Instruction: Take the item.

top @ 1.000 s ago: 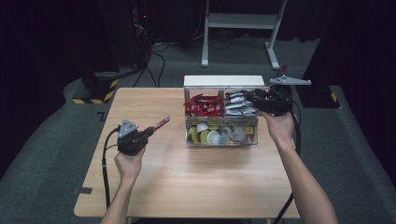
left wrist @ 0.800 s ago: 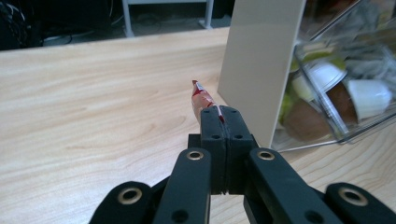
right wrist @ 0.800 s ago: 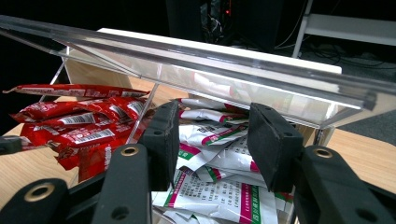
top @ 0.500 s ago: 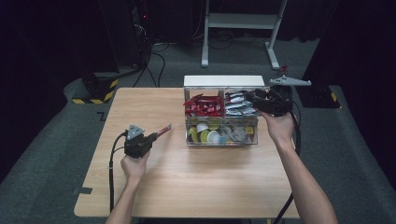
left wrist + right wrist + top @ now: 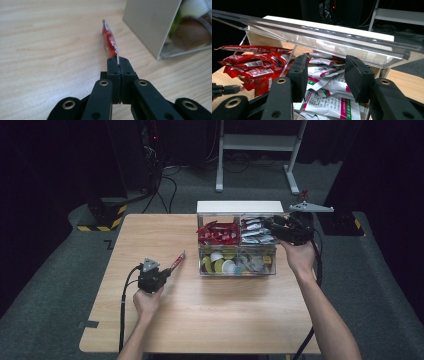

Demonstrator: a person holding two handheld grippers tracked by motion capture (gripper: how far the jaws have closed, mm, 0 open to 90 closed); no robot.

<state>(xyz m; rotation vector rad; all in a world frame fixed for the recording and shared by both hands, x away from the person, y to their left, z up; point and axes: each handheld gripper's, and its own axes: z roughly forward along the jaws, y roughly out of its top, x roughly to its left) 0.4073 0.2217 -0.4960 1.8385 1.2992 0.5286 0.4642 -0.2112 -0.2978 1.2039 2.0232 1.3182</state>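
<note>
The left gripper [image 5: 117, 65] is clamped on one end of a red packet [image 5: 109, 41], whose long axis points away toward the clear box [image 5: 237, 242]. Bare tabletop [image 5: 150, 235] lies toward the left edge. The right gripper [image 5: 325, 75], jaws parted, hovers over white packets [image 5: 329, 102].

A lab or recording studio, not a home; black curtains [image 5: 45, 180] close in the dark room all round; grey carpet [image 5: 380, 290] covers the floor; cables [image 5: 167, 185] trail past black equipment at the back; a white metal stand [image 5: 260, 142] waits behind; yellow-black hazard tape [image 5: 102, 220] marks a base; one plain wooden tabletop [image 5: 210, 310] sits alone mid-floor.
</note>
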